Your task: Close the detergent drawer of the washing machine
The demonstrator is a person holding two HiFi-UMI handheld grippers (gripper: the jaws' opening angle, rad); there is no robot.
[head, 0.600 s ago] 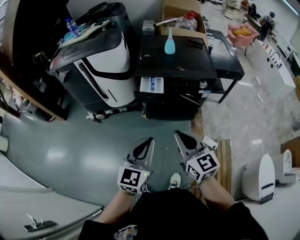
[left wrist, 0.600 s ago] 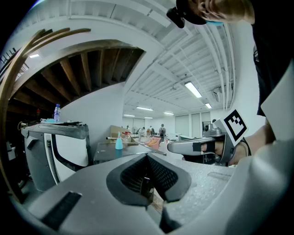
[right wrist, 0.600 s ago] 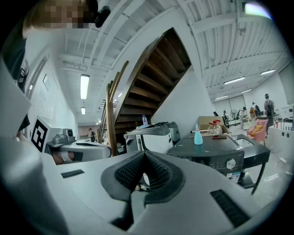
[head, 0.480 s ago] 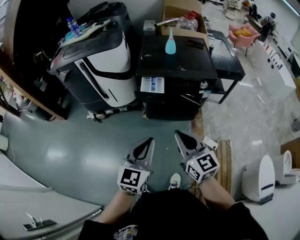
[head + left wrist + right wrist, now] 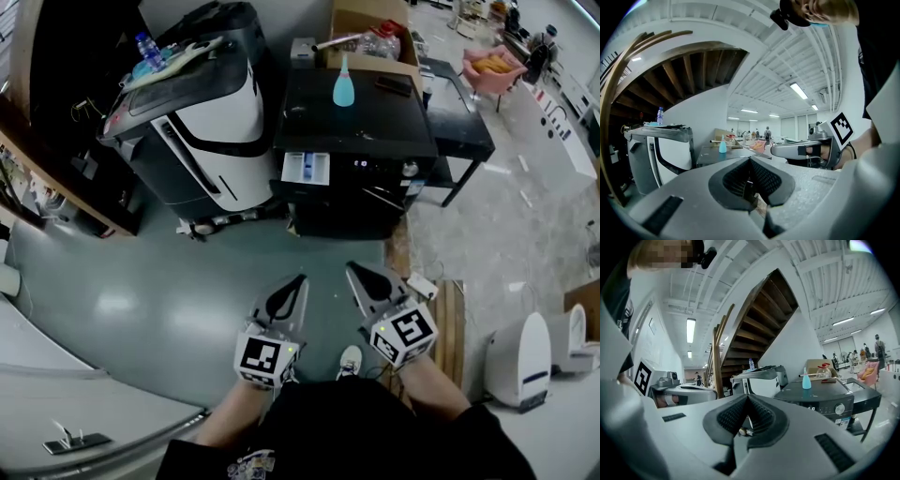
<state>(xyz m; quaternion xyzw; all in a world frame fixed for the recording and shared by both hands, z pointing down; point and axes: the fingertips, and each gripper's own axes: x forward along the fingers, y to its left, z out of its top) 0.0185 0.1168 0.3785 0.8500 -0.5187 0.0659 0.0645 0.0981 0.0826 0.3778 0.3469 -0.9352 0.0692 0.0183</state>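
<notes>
Detergent drawer (image 5: 305,167) out, head view only

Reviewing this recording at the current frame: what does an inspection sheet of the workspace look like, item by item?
surface: grey floor, glossy, between the person and the machines.
job's things: black washing machine; its detergent drawer stands pulled out at the front's left.
clutter: blue bottle and dark flat object on the washing machine's top; cardboard box behind it.
grippers: left gripper and right gripper both have jaws shut on nothing, held well short of the washing machine.
cables: nothing seen on the floor ahead.
surroundings: white and black appliance to the left, water bottle on it; black table and pink chair to the right.
</notes>
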